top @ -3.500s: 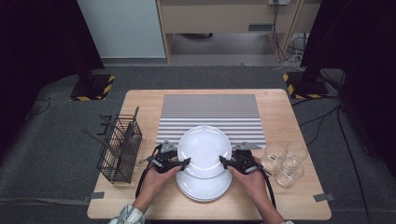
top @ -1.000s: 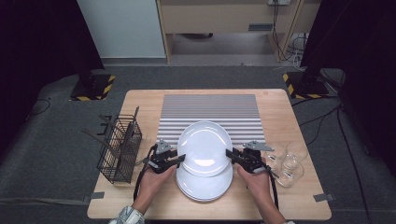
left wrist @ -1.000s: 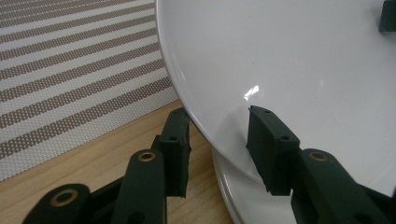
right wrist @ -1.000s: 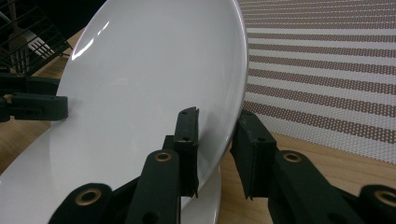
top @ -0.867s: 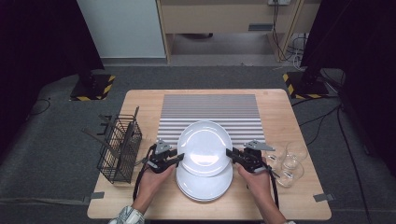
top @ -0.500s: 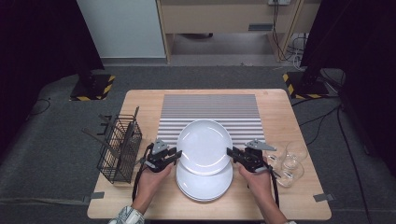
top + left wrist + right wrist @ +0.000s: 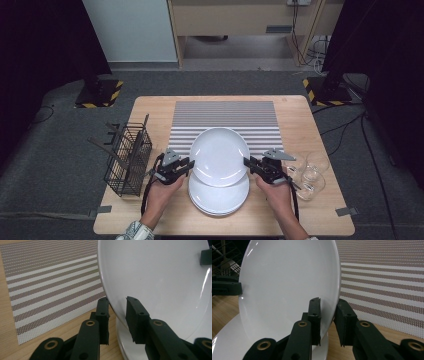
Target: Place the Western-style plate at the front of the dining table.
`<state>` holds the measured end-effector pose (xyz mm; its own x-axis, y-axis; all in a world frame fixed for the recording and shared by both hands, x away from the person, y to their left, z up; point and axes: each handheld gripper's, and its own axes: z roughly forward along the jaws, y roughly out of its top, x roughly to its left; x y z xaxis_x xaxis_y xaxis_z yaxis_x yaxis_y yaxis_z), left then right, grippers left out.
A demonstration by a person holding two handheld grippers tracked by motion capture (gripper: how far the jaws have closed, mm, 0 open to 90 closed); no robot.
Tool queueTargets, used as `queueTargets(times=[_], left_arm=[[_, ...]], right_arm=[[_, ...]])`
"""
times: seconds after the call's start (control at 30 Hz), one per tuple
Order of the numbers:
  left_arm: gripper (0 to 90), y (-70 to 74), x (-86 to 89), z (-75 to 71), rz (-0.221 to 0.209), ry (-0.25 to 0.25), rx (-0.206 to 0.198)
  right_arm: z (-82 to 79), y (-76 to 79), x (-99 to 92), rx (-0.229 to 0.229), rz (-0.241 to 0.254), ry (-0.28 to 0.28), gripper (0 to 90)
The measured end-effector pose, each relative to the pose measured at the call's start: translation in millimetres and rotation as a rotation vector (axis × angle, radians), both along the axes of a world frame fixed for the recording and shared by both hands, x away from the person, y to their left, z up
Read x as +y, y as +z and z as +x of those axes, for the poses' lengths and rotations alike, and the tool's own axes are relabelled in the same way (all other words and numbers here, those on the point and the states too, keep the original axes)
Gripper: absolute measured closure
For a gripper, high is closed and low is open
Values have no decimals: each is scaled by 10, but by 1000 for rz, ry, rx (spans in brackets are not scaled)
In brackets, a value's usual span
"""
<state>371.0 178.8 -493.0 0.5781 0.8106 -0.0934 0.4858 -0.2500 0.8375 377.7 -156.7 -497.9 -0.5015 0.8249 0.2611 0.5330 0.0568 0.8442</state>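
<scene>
High view, top plate (image 7: 219, 156) hiding most of plate stack (image 7: 220, 197)

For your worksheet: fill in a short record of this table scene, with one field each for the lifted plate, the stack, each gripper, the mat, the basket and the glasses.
Lifted plate: white top plate, held by opposite rims, over the striped mat's near edge
Stack: white plates on the table
Left gripper: jaws just been closing, rim between them
Right gripper: shut on the rim
Mat: striped mat at table centre
Basket: black wire basket, left side
Glasses: clear glasses, right side
</scene>
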Motion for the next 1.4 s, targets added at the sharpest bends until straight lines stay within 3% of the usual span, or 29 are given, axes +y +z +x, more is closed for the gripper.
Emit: queueTargets(times=[0.63, 1.4], left_arm=[[718, 8, -29, 15, 4, -5, 6], [759, 107, -20, 26, 11, -8, -30]], right_arm=[[13, 8, -8, 0, 1, -23, 753], [-8, 99, -6, -27, -19, -34, 777]])
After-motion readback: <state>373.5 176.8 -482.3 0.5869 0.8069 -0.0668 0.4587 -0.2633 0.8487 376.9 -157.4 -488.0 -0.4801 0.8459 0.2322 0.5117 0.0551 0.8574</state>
